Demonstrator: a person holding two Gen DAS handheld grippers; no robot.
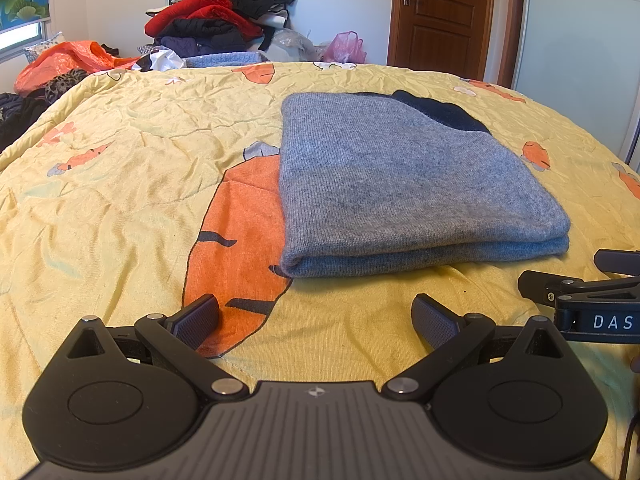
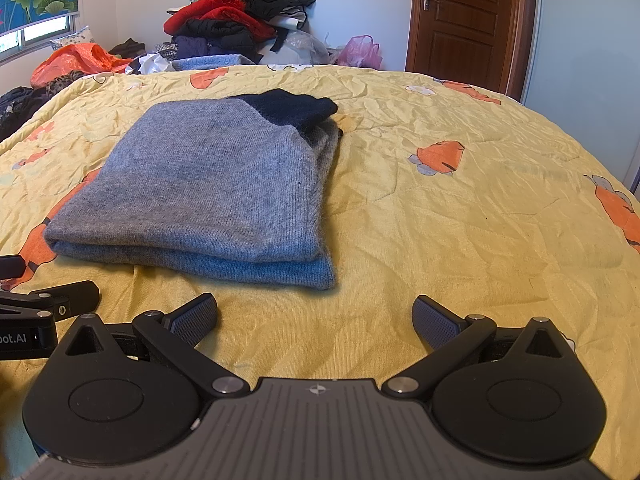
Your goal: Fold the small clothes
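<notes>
A grey knit sweater (image 1: 400, 184) with a dark navy part (image 1: 440, 114) lies folded into a flat stack on the yellow bedspread (image 1: 120, 184). It also shows in the right wrist view (image 2: 200, 188). My left gripper (image 1: 316, 320) is open and empty, a little short of the sweater's near left corner. My right gripper (image 2: 316, 320) is open and empty, just short of the sweater's near right corner. Each gripper shows at the edge of the other's view: the right one (image 1: 592, 292) and the left one (image 2: 44, 300).
A pile of red, black and dark clothes (image 1: 224, 12) stands at the far side of the bed. An orange plastic bag (image 1: 68, 60) lies at the far left, a pink bag (image 1: 346, 48) near the brown door (image 1: 440, 16). Yellow bedspread (image 2: 460, 208) extends right of the sweater.
</notes>
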